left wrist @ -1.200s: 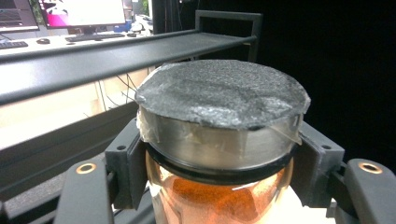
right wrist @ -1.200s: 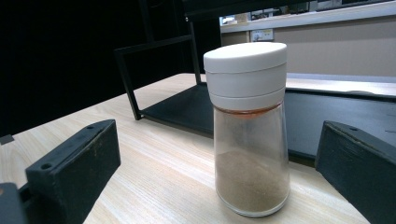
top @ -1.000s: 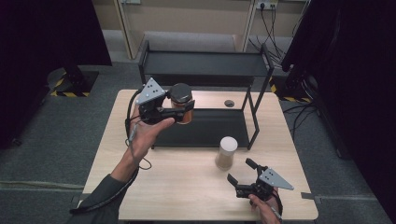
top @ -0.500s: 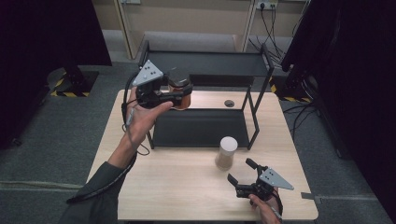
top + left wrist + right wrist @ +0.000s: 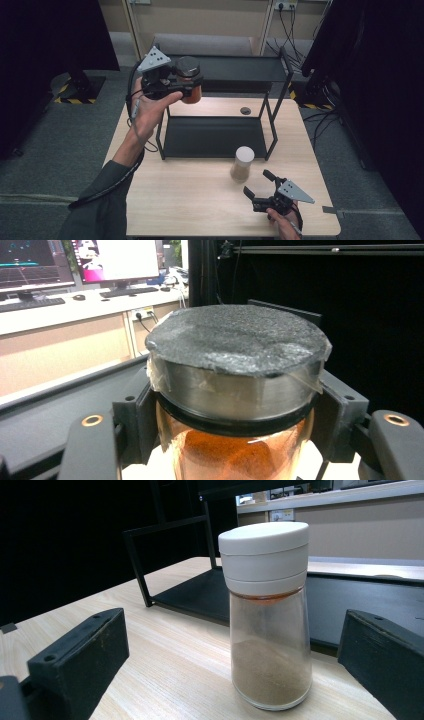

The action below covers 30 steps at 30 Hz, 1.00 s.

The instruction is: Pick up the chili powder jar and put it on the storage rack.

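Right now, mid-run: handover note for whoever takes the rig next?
Left hand-held gripper: shut on the dark-lidded jar of orange powder, held in the air at the left end of the black rack, about level with its top shelf.
Right hand-held gripper: open, low over the table, jaws pointing at the white-lidded jar, not touching it.
White-lidded jar stands upright on the table in front of the rack.
Done: dark-lidded jar picked up.
Left: probably shelve it, then grasp the white-lidded jar.
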Each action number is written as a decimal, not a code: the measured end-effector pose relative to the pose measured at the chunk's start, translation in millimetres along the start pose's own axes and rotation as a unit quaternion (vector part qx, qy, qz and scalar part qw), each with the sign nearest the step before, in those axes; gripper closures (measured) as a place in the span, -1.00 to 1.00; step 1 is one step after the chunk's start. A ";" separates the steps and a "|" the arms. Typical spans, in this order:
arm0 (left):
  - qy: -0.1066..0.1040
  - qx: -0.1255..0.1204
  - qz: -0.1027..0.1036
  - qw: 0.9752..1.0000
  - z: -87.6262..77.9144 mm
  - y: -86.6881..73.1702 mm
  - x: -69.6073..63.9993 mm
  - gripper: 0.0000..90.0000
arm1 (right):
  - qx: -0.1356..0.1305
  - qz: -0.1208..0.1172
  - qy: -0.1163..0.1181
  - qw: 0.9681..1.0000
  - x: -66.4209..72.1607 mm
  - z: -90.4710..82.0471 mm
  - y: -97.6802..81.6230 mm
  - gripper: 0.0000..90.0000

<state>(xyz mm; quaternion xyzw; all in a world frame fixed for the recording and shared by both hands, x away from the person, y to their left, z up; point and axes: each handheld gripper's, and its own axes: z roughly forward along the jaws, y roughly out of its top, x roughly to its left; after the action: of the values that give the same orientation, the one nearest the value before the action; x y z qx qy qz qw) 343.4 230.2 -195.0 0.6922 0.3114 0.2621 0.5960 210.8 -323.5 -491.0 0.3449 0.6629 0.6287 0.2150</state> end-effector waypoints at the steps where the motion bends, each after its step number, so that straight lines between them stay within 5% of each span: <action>1: 0.002 0.001 0.000 1.000 0.9 1.4 0.8 -0.29 | 0.000 0.000 0.000 1.000 0.0 0.0 0.0 -0.99; 16: 0.028 0.001 -0.002 1.000 12.4 17.8 8.6 -0.29 | 0.000 0.002 0.001 1.000 -0.7 -0.4 0.0 -0.99; 30: 0.067 0.000 -0.029 0.997 32.4 25.5 17.8 -0.29 | -0.001 0.003 0.004 1.000 -1.5 -0.3 -0.5 -0.99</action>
<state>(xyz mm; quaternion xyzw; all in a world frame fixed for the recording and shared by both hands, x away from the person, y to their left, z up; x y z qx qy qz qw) 382.1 219.6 -174.8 0.6641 0.3705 0.2902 0.5810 211.4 -324.8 -491.6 0.3441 0.6623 0.6315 0.2102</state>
